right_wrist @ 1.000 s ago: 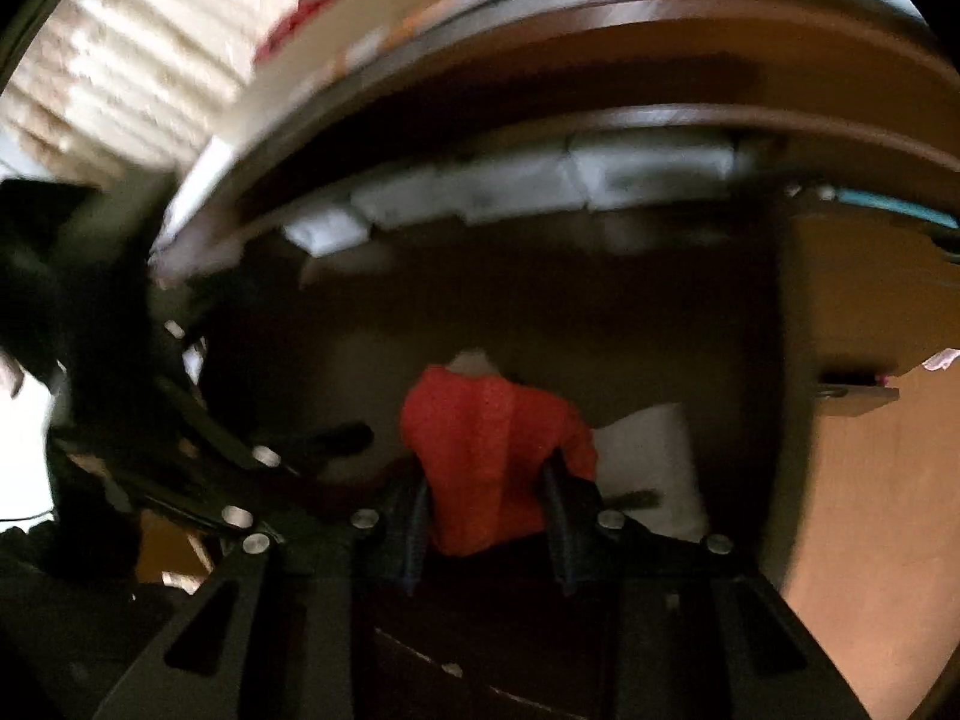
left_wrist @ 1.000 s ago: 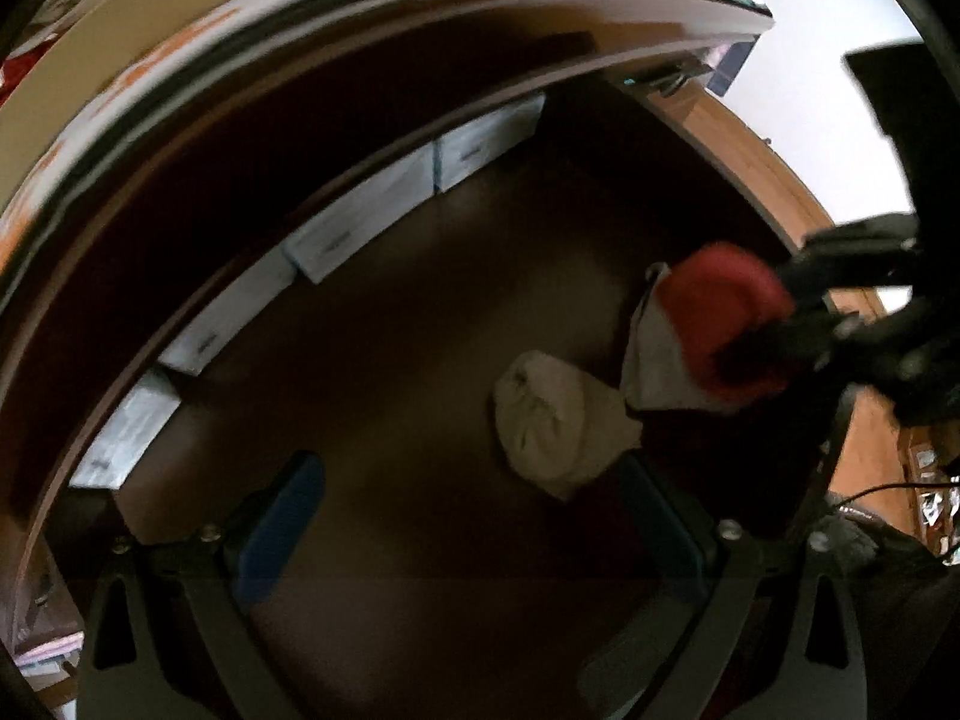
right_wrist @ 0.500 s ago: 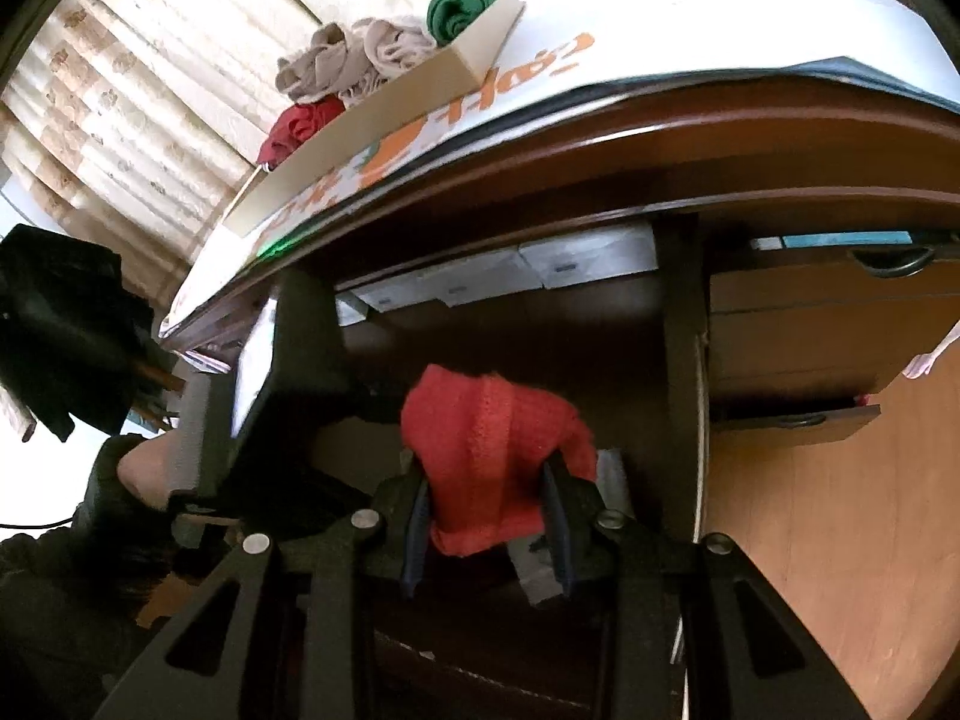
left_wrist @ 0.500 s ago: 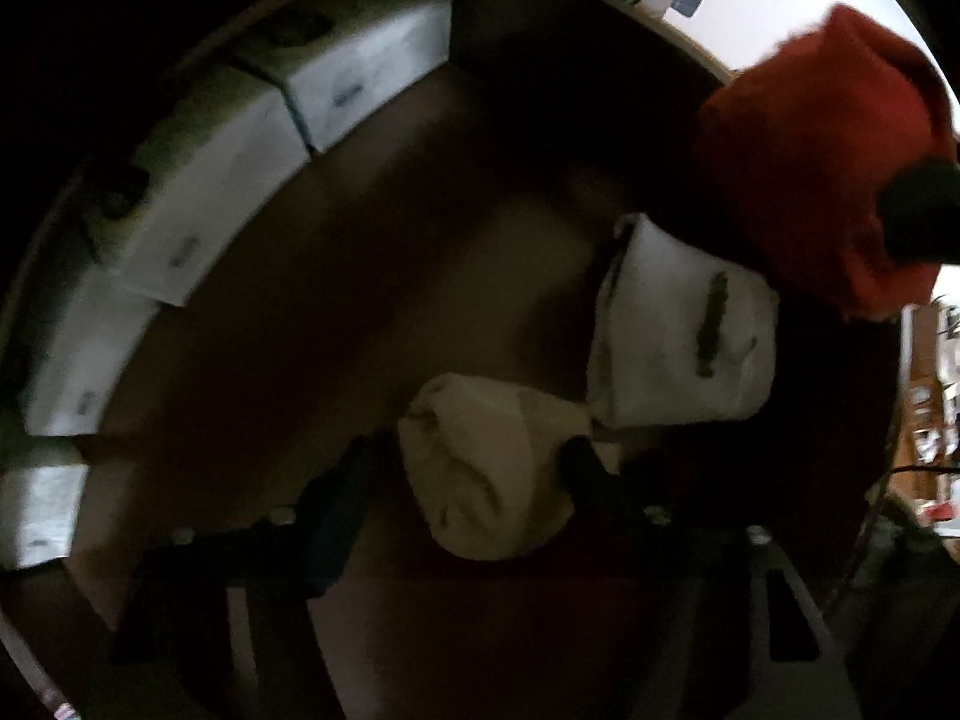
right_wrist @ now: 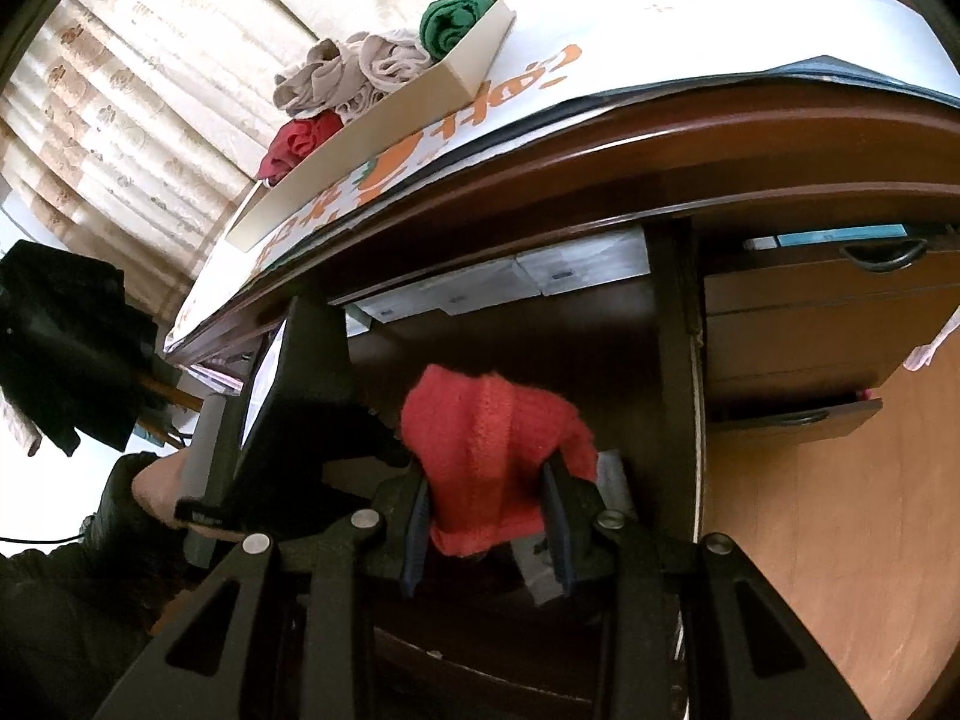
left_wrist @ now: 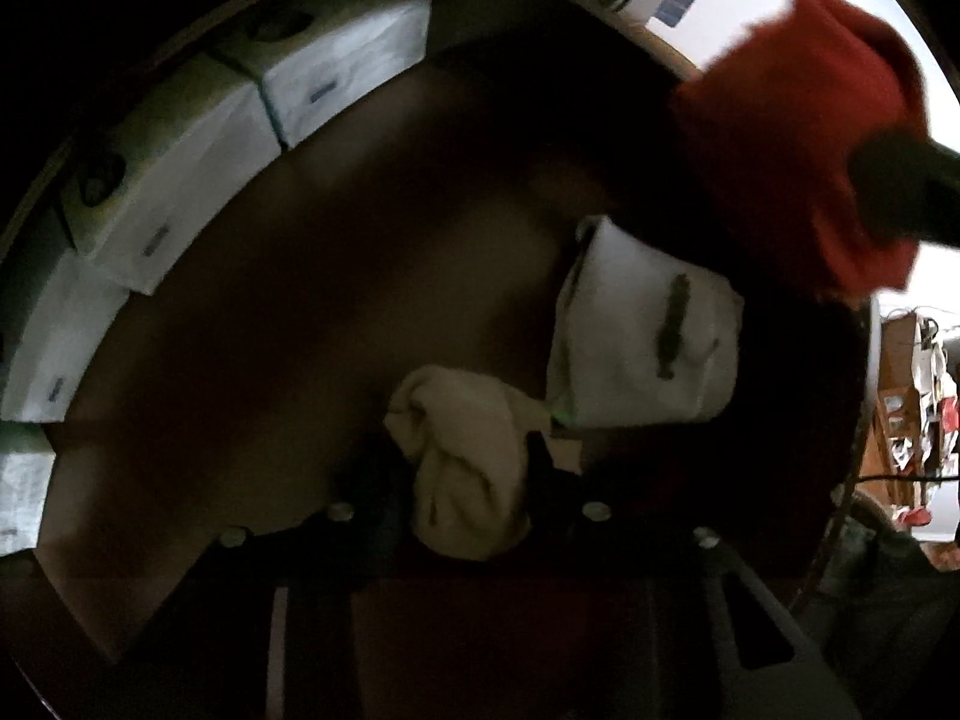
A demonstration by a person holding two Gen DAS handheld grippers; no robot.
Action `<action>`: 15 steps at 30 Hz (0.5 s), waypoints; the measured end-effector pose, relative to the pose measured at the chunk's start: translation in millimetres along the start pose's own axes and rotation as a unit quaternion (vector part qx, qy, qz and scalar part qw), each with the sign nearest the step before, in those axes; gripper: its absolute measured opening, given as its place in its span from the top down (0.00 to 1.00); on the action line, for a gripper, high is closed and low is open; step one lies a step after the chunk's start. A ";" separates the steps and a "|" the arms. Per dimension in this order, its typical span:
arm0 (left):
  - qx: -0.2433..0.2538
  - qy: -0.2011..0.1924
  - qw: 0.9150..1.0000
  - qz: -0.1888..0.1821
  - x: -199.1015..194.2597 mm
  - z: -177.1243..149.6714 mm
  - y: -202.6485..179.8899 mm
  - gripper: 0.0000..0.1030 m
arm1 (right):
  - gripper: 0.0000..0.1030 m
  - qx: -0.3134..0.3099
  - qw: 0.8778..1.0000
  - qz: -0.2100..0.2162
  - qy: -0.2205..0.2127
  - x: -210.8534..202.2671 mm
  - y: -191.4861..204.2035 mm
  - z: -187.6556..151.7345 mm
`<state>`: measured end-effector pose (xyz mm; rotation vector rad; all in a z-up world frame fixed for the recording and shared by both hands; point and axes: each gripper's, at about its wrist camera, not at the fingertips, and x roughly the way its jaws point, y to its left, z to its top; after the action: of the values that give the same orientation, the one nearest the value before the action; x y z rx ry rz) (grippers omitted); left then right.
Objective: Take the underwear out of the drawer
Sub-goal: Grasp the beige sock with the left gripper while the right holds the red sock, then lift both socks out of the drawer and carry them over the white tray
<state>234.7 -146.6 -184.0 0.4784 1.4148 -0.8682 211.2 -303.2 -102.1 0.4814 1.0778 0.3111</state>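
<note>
The open drawer [left_wrist: 372,276] fills most of the left wrist view, its dark wooden floor being bare across the middle. Along its upper left edge 4 pale boxes [left_wrist: 180,174] are lined up against the back wall, apparently stored out of the way. On the desk top above, at the upper centre of the right wrist view, a shallow tray [right_wrist: 384,120] is seen with several rolled garments already in it, which suggests it is the place where removed pieces are collected.

Right of centre in the left view a folded white piece [left_wrist: 645,342] is left lying on the drawer floor, not yet taken.

At the lower centre of the right view the red underwear [right_wrist: 492,456] is clamped by the right gripper [right_wrist: 489,522], its jaws closed against both sides of the roll, which is held clear above the drawer.

At the lower centre of the left view the left gripper [left_wrist: 474,486] has just been closing, and the beige underwear [left_wrist: 468,462] is pinched between its jaws, seemingly so that it can be lifted out next.
</note>
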 end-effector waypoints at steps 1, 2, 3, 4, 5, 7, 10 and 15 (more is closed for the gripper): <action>-0.003 -0.008 1.000 -0.009 -5.0 -2.7 0.3 0.69 | 0.66 0.001 1.000 -0.001 -0.001 -1.0 0.0 0.1; -0.006 -0.018 1.000 -0.015 -10.6 -5.3 0.9 0.69 | 0.66 0.002 1.000 -0.002 -0.004 -2.4 -0.1 0.4; -0.009 -0.030 0.999 -0.019 -20.2 -9.5 4.4 0.69 | 0.66 0.003 1.000 -0.003 -0.006 -3.6 -0.2 0.7; -0.012 -0.042 0.999 -0.021 -28.4 -11.8 6.7 0.69 | 0.66 0.005 1.000 -0.003 -0.009 -5.6 -0.1 1.1; -0.017 -0.060 0.998 -0.023 -39.6 -16.5 8.1 0.69 | 0.66 0.007 1.000 -0.003 -0.012 -7.0 0.0 1.5; -0.027 -0.085 0.996 -0.023 -55.7 -24.5 10.4 0.69 | 0.66 0.011 1.000 0.001 -0.018 -9.5 1.0 3.1; -0.046 -0.125 0.991 -0.013 -86.3 -36.4 17.4 0.69 | 0.66 0.014 1.000 0.008 -0.022 -11.2 5.4 6.4; -0.076 -0.183 0.980 0.007 -136.7 -62.5 31.7 0.69 | 0.66 0.004 0.999 0.026 -0.025 -11.9 25.5 16.0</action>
<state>227.5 -48.1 -66.3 0.1980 1.1256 -0.7837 219.9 -290.4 -73.6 0.5221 1.0188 0.3399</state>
